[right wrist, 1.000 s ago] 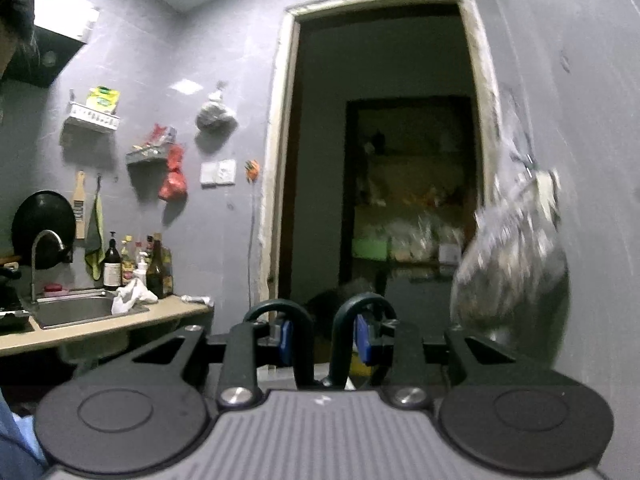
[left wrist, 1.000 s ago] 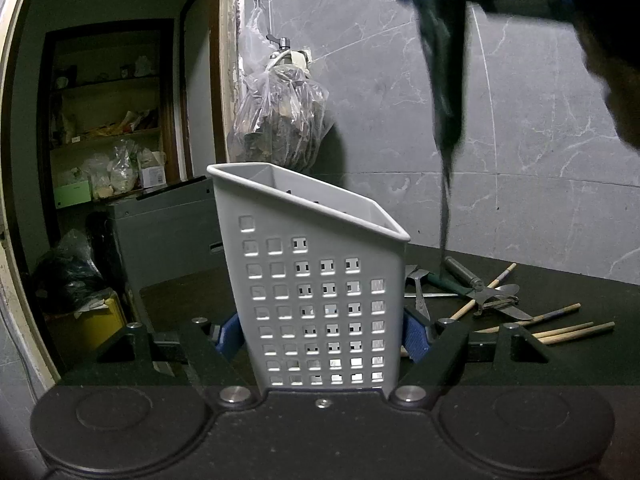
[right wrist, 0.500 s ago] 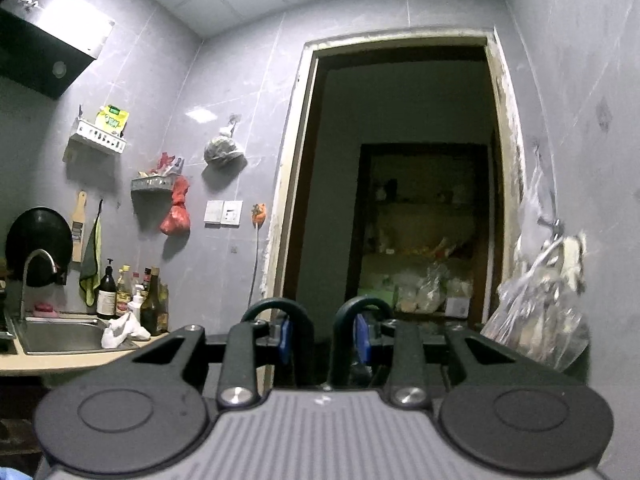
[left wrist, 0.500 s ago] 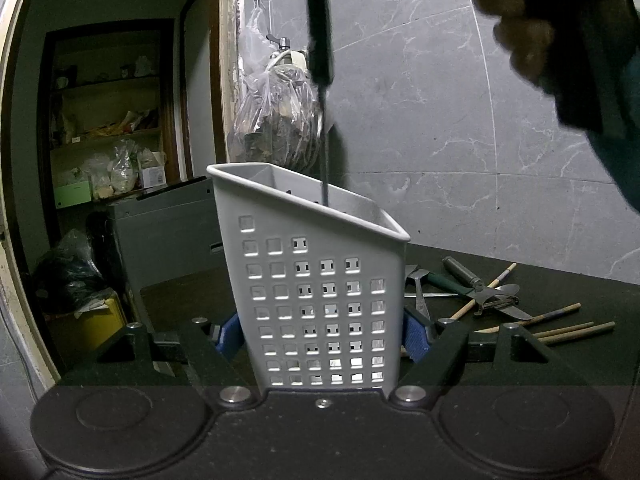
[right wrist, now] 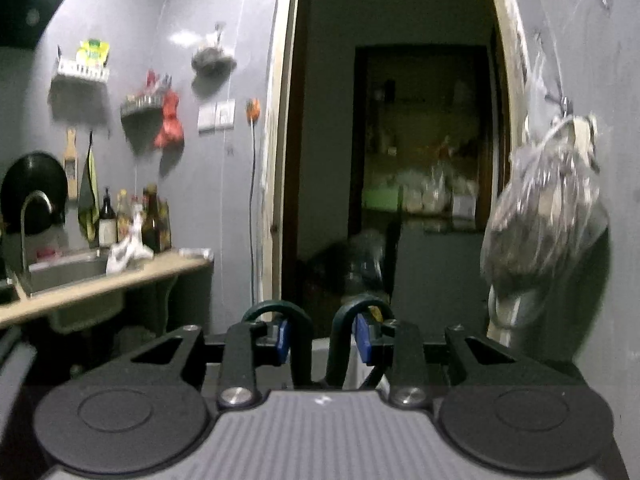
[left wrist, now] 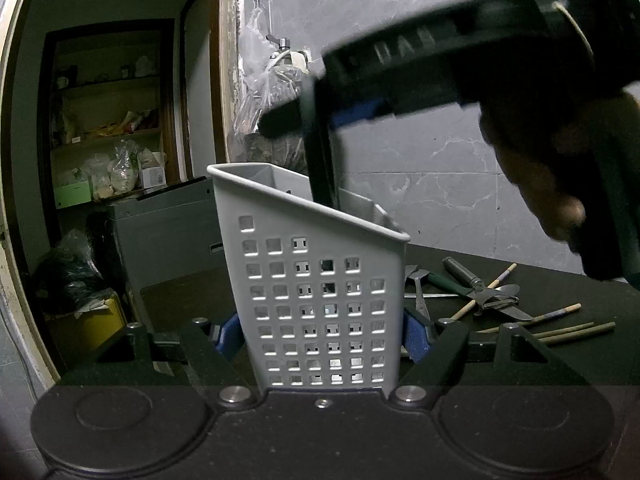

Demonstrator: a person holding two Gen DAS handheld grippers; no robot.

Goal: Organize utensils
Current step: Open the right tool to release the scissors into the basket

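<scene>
— Grey marbled wall tiles (left wrist: pixel 420 152) fill the back of the left wrist view, over a dark countertop (left wrist: pixel 520 280). Where is the caddy?

— Lower centre: the grey perforated utensil holder (left wrist: pixel 320 300) stands upright, with the left gripper (left wrist: pixel 322 334) clamped on its two sides, blue pads pressed to the plastic.

— And the right gripper?

— Upper right of that view, the right gripper (left wrist: pixel 320 114) hangs over the holder's rim, gripping dark-handled scissors (left wrist: pixel 322 176) that point straight down into it. In its own camera the two green handle loops (right wrist: pixel 318 344) sit squeezed between the blue pads.

— What lies loose?

— Right of the holder, on the counter: a knife (left wrist: pixel 480 294), wooden chopsticks (left wrist: pixel 560 326) and other metal pieces, in a heap. I cannot tell those pieces apart.
</scene>
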